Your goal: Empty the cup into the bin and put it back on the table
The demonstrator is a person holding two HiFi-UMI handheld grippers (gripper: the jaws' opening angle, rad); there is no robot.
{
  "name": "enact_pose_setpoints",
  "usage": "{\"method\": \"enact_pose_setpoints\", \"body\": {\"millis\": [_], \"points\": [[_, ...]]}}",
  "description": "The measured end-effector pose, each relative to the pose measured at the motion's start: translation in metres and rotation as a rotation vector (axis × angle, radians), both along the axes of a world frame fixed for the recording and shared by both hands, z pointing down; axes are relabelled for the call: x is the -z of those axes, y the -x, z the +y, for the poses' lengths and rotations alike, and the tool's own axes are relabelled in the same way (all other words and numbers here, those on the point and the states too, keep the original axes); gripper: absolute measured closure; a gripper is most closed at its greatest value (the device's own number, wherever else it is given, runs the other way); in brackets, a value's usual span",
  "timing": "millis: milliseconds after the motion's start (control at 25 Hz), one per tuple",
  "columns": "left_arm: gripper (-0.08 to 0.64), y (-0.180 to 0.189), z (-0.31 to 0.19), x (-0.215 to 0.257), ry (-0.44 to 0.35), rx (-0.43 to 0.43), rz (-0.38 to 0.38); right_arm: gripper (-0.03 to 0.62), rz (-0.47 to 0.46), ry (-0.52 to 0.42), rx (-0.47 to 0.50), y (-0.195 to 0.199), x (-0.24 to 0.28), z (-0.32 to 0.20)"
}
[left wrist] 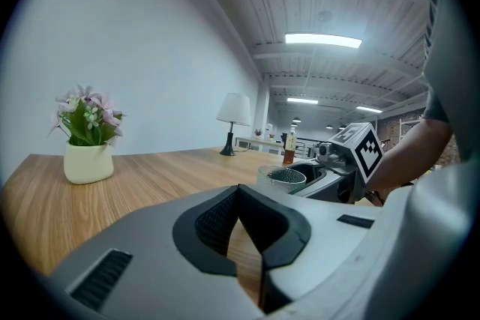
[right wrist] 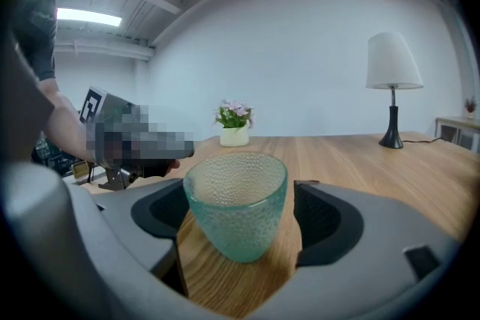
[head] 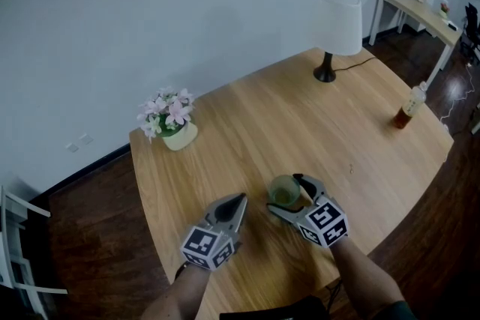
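The wooden tabletop [head: 300, 124] is the largest thing here: pale wood with straight grain running along it, a curved outline, set over a dark plank floor [head: 90, 236]. At its far right edge stands a table lamp [head: 337, 22] with a white tapered shade on a thin dark stem and a round black foot, a cord trailing away to the right.

The two tools are smooth grey plastic, each carrying a cube with black-and-white square markers. The left tool [head: 240, 198] lies over the near part of the tabletop, its ribbed black pads brought together to a point with nothing between them. The right tool [head: 289, 196] is just to its right, with its jaws spread wide. In the right gripper view the dark pads stand clear on both sides of the cup, so they do not press it.

On the far left of the tabletop sits a squat cream pot [head: 180, 136], rounded and glossy, with a bunch of pink and white flowers [head: 166, 111] and green leaves. Near the right edge stands a slim bottle [head: 409, 107] with brownish contents and a pale cap.

The cup [right wrist: 236, 202] is teal-green glass with a pebbled surface, wide at the rim and tapering to a rounded base. It stands upright on the tabletop near the near edge, between the right tool's open jaws.
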State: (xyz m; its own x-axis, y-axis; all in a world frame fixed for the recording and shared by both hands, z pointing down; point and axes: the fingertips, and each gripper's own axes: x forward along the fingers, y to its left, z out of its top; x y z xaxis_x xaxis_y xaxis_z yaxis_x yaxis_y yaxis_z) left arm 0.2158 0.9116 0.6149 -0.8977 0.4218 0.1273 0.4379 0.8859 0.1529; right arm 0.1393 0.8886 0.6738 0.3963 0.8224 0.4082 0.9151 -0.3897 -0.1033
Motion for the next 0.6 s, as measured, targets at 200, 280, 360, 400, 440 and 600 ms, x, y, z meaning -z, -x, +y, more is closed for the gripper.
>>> {"method": "enact_pose_setpoints", "body": {"millis": [200, 280, 360, 400, 440, 600], "points": [[0.566, -0.002, 0.004, 0.002, 0.003, 0.006, -0.009, 0.149, -0.007, 0.014, -0.002, 0.001, -0.001, 0.008], [0.566, -0.001, 0.004, 0.003, 0.006, 0.003, -0.013, 0.150, -0.010, 0.023, 0.006, 0.000, -0.001, 0.009], [0.566, -0.001, 0.004, 0.004, 0.008, 0.002, -0.015, 0.160, -0.014, 0.030, 0.014, -0.002, 0.000, 0.011], [0.566, -0.001, 0.004, 0.004, 0.008, 0.002, -0.015, 0.190, -0.016, 0.033, 0.016, -0.003, 0.000, 0.012], [0.566, -0.001, 0.003, 0.005, 0.009, 0.003, -0.017, 0.190, -0.017, 0.034, 0.016, -0.003, 0.000, 0.013], [0.566, -0.003, 0.001, 0.010, 0.015, 0.000, -0.027, 0.193, -0.018, 0.046, 0.005, -0.002, 0.002, 0.012]]}}
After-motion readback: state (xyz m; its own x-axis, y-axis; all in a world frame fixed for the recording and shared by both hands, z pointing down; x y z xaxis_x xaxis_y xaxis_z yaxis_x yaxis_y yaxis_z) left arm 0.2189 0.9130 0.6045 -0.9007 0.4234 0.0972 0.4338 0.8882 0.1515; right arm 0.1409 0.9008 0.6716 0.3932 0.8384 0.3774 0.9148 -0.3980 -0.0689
